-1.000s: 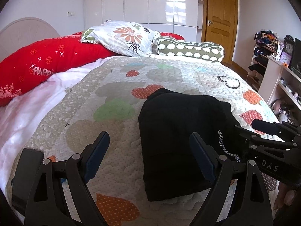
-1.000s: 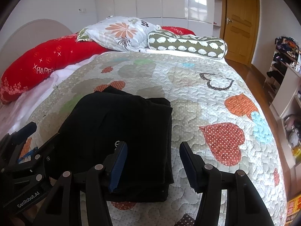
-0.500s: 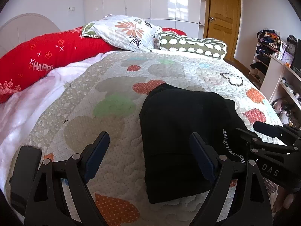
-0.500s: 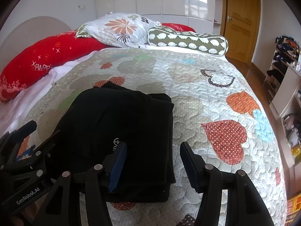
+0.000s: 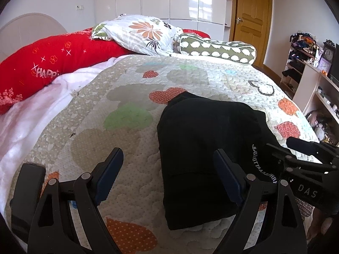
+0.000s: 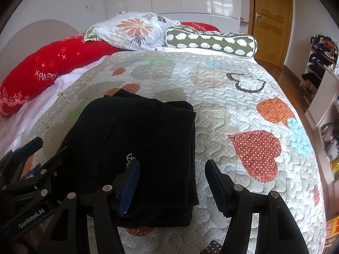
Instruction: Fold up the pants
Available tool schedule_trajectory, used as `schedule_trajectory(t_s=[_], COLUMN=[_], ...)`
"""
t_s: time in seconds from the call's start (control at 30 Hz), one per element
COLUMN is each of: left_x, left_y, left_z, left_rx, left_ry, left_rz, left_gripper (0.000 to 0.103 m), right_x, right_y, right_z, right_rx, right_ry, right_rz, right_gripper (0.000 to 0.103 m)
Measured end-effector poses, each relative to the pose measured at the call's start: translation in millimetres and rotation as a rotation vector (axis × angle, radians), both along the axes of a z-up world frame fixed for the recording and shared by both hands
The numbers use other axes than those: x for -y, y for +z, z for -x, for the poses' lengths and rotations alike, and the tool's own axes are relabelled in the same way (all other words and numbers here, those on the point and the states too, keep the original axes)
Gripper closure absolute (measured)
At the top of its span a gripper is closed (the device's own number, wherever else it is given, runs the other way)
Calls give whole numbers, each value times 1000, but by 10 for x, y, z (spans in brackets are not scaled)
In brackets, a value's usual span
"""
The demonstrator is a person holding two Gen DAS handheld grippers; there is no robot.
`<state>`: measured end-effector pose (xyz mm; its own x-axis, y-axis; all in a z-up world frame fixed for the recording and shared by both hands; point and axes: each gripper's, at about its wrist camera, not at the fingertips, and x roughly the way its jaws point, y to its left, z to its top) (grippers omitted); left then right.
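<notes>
The black pants point(image 5: 203, 148) lie folded into a thick rectangular stack on the heart-patterned quilt point(image 5: 127, 105); they also show in the right wrist view point(image 6: 137, 148). My left gripper point(image 5: 168, 165) is open and empty, hovering over the stack's left edge near its front. My right gripper point(image 6: 172, 175) is open and empty, hovering over the stack's right front corner. Each gripper's body shows at the edge of the other's view. White lettering shows on the pants' top layer.
A long red pillow point(image 5: 53, 63), a floral pillow point(image 5: 144, 33) and a green bolster point(image 5: 216, 48) lie at the bed's head. White sheet point(image 5: 25, 118) on the left. Shelves with clutter point(image 5: 307, 63) and a wooden door point(image 5: 252, 25) stand to the right.
Both grippers have drawn back and risen slightly from the folded pants; the view tilted a little. The pants have not moved.
</notes>
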<state>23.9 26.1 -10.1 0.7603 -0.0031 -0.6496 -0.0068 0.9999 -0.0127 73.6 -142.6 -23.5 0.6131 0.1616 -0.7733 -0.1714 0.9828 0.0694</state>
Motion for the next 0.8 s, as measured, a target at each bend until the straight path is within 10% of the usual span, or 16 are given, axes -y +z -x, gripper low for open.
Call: schedule_trajectory(t_s=[0.8], left_x=[43], left_y=[47], left_z=[33], left_rx=[37], left_ry=[14], left_rz=[-56], left_gripper=[16], right_x=[-2], right_y=[28], right_z=[11], right_rx=[6], right_ry=[1], right_rz=[-9], right_gripper=[40])
